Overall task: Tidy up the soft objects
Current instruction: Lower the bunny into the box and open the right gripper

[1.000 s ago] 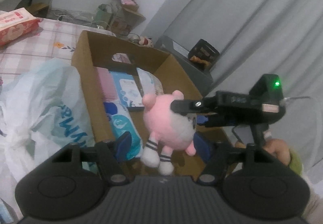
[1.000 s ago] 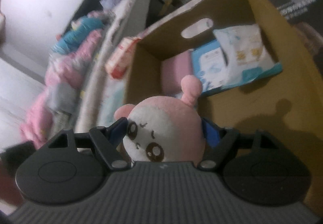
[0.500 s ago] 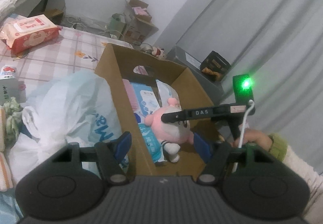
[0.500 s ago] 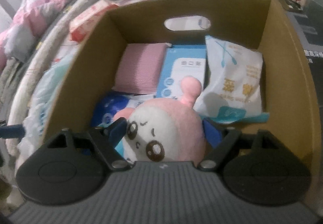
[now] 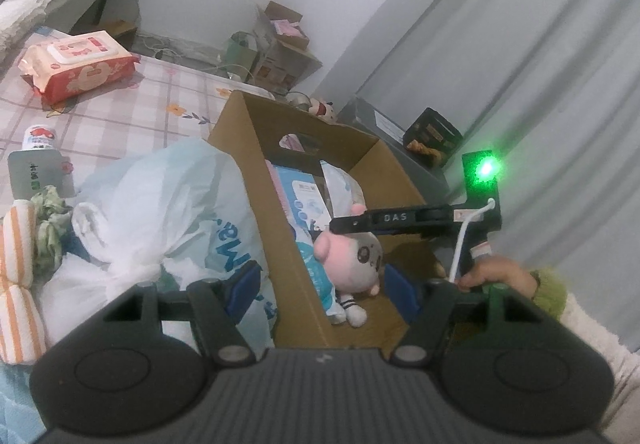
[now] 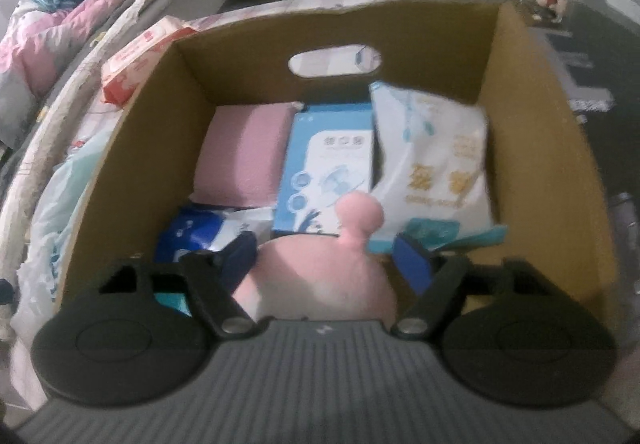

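Observation:
A pink and white plush [image 5: 352, 260] lies inside the cardboard box [image 5: 256, 148], on the near packs with its legs toward the near wall. My right gripper [image 5: 340, 224] reaches into the box from the right, just over the plush's head. In the right wrist view the plush's pink head [image 6: 320, 272] sits low between the blue pads of the right gripper [image 6: 326, 264]. Its jaws are closing; the left pad touches the plush and the right pad stands slightly off it. My left gripper [image 5: 320, 284] is open and empty above the box's near wall.
The box holds a pink pack [image 6: 244, 152], a blue pack [image 6: 332, 164], a white pack [image 6: 436, 156] and a blue-white pack [image 6: 200, 228]. A white plastic bag [image 5: 160, 212] leans on its left side. A red wipes pack [image 5: 80, 68] lies on the checked bedsheet. A hand [image 5: 496, 272] holds the right gripper.
The right gripper carried the plush down into the box. The plush has sunk between the fingers and its face no longer shows there. The left gripper pulled back from the box.

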`<state>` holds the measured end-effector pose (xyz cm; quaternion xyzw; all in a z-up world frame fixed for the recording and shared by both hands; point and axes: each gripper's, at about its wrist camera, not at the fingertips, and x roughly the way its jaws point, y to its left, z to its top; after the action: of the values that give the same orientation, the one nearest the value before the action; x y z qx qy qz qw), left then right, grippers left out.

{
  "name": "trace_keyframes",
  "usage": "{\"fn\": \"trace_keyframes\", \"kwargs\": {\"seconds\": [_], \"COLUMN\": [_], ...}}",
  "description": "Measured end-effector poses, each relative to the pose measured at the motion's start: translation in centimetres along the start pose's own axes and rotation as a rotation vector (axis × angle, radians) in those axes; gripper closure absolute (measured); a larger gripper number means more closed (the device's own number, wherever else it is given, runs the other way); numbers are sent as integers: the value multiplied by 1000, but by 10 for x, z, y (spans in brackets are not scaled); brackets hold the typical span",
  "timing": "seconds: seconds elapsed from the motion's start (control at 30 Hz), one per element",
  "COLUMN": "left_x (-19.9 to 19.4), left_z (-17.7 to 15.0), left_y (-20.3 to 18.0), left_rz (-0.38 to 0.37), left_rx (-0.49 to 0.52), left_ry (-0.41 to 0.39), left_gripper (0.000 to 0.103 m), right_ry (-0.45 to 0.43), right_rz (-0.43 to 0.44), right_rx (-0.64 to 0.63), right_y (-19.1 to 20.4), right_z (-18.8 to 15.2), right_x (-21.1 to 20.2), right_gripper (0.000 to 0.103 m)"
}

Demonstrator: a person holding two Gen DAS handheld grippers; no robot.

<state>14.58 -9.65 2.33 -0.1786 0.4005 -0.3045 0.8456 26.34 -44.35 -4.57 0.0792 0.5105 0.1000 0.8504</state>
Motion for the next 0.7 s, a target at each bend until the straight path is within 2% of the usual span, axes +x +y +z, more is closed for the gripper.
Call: {"fn": "trace_keyframes", "kwargs": {"seconds": [0.27,0.33,0.47,0.57,0.7], "left_x": [-9,-12,-22,-32,-49], "left_z": [-2,-3,-7,-10,-18], "left_y": [3,4,6,9,14], "left_rz": [9,15,45,60,101], "left_rx": [-8,-6,10,11,20], "left_ry": [-9,-11,-25,-30,-42], "left_gripper": [33,33,29,27,21], "right_ry": [10,9,-6,-49,-114], "right_rz": [-59,-61,-77,-85,-96], "right_rx": [-122,-111,-79,-63,-29], "right_y": [23,21,21,21,23], "right_z": [2,3,2,0,-3], "right_x": [12,13,6,-7,-31], "right_gripper": [37,36,25,21,20]}}
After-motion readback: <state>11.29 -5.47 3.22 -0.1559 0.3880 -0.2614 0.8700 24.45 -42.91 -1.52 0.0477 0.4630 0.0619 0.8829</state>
